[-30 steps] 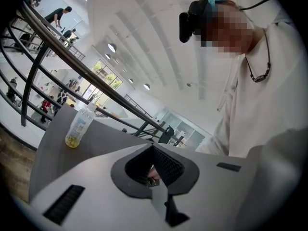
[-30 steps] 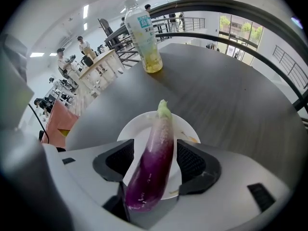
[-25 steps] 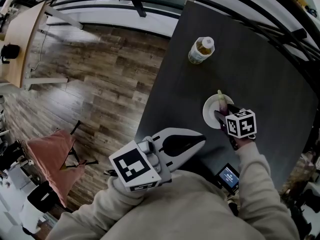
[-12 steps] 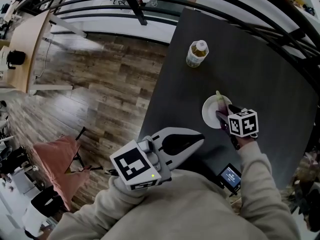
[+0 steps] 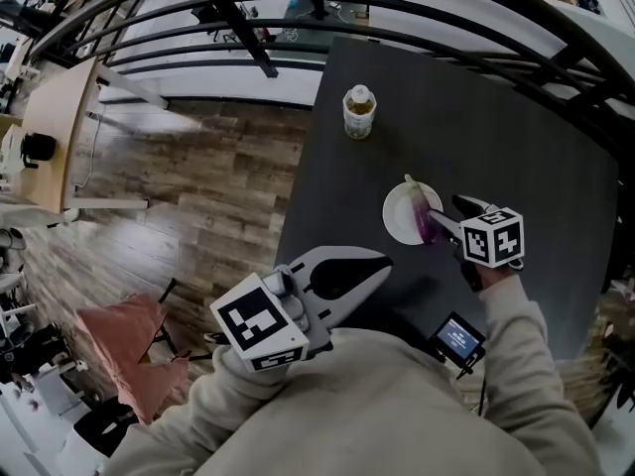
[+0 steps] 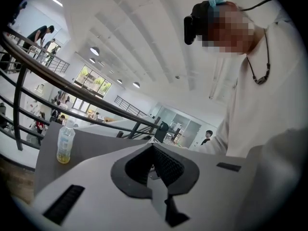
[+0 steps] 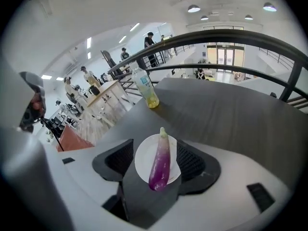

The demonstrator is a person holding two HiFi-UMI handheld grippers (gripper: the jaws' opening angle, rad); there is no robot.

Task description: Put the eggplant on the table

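A purple eggplant (image 5: pixel 422 212) with a pale green stem lies on a small white plate (image 5: pixel 398 218) on the dark table (image 5: pixel 516 137). My right gripper (image 5: pixel 446 209) hovers at the plate's right side and is open. In the right gripper view its jaws stand wide to either side of the eggplant (image 7: pixel 161 159) and the plate (image 7: pixel 143 163), and the right gripper (image 7: pixel 155 147) touches neither. My left gripper (image 5: pixel 383 263) is shut and empty near the table's front left edge. In its own view the left gripper (image 6: pixel 154 147) has its tips together.
A bottle of yellow drink (image 5: pixel 358 111) stands at the table's far left, also in the right gripper view as the bottle (image 7: pixel 147 91). A small device with a lit screen (image 5: pixel 456 336) sits near my right sleeve. Wood floor (image 5: pixel 189 186) lies left; a dark railing (image 5: pixel 298 28) curves behind.
The head view has swung, so the table sits further left in the picture. My right gripper has drawn slightly back to the right of the plate. The eggplant stays on the plate.
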